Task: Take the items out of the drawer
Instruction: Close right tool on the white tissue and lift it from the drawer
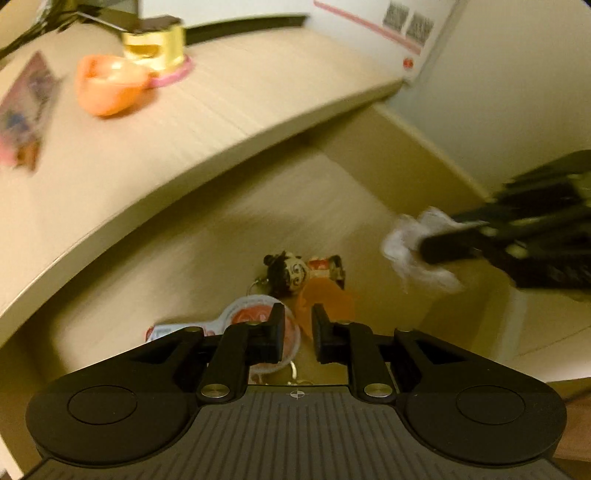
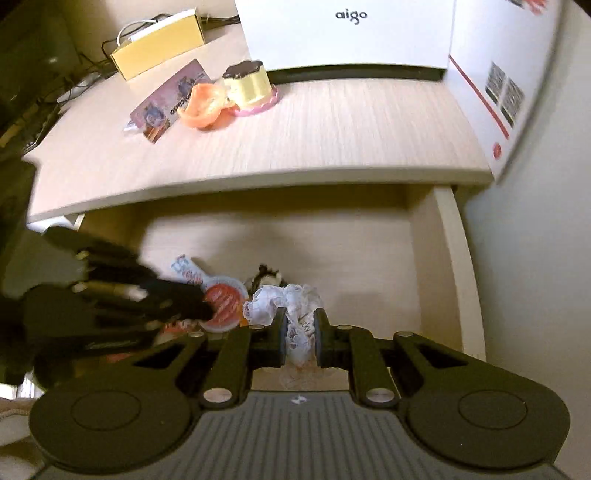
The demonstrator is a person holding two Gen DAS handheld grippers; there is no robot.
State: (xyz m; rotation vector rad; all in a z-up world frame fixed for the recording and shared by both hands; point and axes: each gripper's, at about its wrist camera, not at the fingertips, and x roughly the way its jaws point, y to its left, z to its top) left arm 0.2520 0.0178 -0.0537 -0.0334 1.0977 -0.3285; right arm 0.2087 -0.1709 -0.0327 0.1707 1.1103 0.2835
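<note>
The drawer [image 2: 447, 258] stands pulled out below the front edge of the desk [image 2: 314, 147], which is of pale wood grain.

The right hand-held gripper [image 2: 300, 326] points steeply down into the drawer. Its jaws are closed on a crumpled white lace-edged item [image 2: 291, 299], which fills the narrow gap between the pads. In the left wrist view the same item shows as a white blur at the tips of the right hand-held gripper, at the right side of the drawer.

The left hand-held gripper [image 1: 298, 323] also points down into the drawer. Its jaws stand slightly apart with nothing between the pads. Directly beyond its fingertips lie an orange piece [image 1: 328, 299] and a round clear-lidded container with a red label [image 1: 258, 317]. A small doll keychain with dark hair [image 1: 291, 273] lies just beyond these, further into the drawer.

On the desk, toward the far side, rest:
- an orange cup-shaped item [image 2: 203, 105];
- a yellow cylindrical item on a pink base [image 2: 251, 90], touching the orange one on its right;
- a printed flat packet [image 2: 166, 103], to the left of both;
- a yellow box [image 2: 159, 44], far left;
- a white box marked "aigo" [image 2: 347, 33], far right.
</note>
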